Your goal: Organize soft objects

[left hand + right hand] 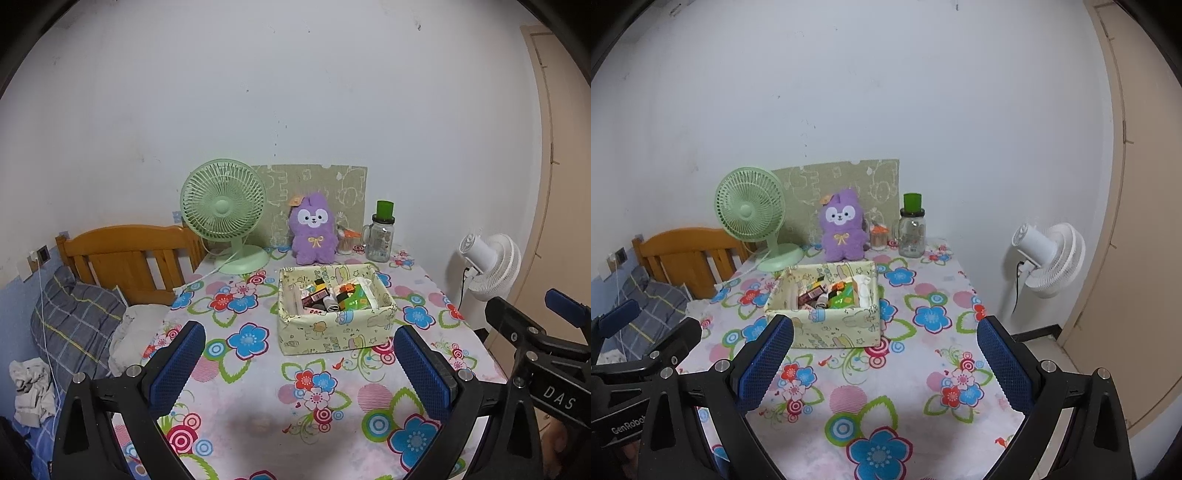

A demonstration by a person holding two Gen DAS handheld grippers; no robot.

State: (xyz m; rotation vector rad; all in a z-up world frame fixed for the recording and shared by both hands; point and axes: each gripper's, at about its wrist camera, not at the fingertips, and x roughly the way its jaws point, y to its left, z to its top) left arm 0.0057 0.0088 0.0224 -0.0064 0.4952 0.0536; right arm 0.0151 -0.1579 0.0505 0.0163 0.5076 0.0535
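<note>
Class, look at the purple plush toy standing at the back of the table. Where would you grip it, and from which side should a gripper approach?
Grip the purple plush toy across its soft body, just below the face, coming from the front over the fabric storage box. It stands upright facing us; the green desk fan and glass jar crowd its sides, and a panel backs it. The open left hand-held gripper probably spans it.

Green fan (pixel 223 208), glass jar (pixel 380 240), white fan (pixel 1049 258).
</note>
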